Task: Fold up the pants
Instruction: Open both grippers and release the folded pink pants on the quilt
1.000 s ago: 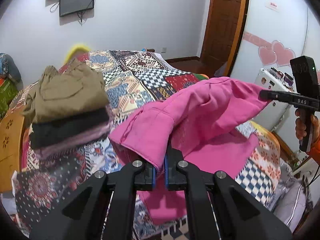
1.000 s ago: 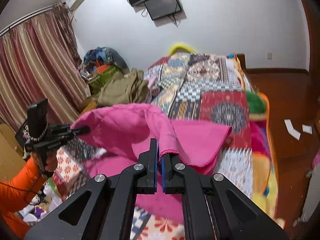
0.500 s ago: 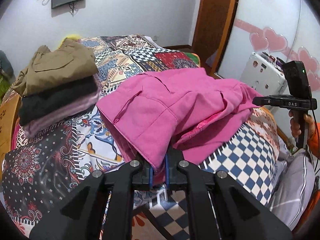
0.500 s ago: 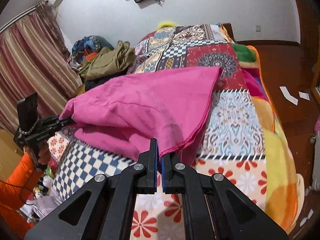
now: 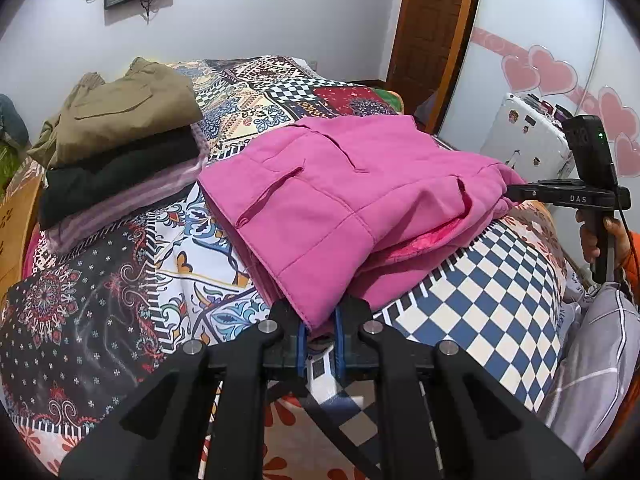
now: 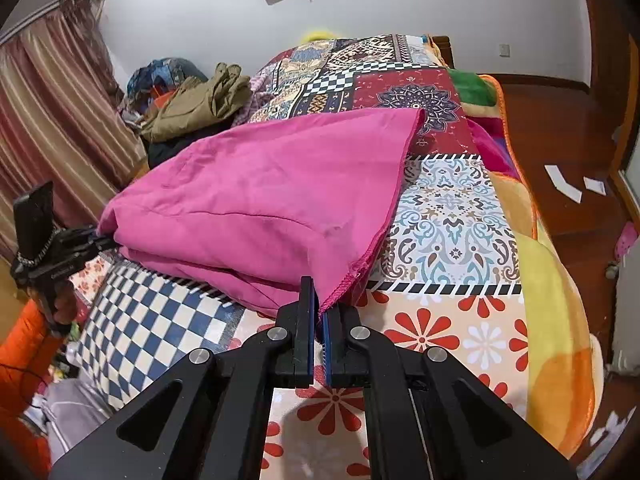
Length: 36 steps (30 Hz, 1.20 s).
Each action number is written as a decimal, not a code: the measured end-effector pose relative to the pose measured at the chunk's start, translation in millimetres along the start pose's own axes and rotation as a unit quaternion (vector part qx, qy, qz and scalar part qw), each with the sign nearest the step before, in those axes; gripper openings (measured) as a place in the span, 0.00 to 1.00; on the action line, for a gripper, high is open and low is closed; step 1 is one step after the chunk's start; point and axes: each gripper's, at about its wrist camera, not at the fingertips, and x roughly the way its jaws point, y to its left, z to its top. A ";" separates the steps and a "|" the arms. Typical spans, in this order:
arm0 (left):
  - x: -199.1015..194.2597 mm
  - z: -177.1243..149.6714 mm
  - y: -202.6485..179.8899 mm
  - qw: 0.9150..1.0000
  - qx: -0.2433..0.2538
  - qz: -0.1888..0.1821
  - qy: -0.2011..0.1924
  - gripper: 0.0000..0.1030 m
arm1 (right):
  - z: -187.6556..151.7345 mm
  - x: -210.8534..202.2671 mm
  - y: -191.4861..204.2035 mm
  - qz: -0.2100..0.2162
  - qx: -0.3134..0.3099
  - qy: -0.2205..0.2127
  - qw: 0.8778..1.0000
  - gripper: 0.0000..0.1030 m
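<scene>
Both tools low, apparently gripping pants.

Left tongs and right tongs both reach forward low, each pinched closed on pink cloth

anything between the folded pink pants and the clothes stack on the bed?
Nothing visible. The pink pants lie folded on the quilt, held by the left gripper and right gripper. Only bare quilt separates them from the stack of folded clothes.
</scene>
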 end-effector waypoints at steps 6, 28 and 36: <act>-5.8 -7.7 4.3 1.000 -0.004 0.018 0.003 0.25 | -2.4 0.9 -2.1 0.001 0.000 0.020 1.000 0.03; -2.9 64.8 14.9 0.988 -0.108 0.110 0.004 0.57 | 37.8 -15.6 9.1 0.010 0.021 -0.027 0.999 0.31; 31.4 21.3 10.7 0.987 -0.095 0.124 0.048 0.63 | 22.3 43.6 34.1 0.001 -0.028 0.063 0.998 0.31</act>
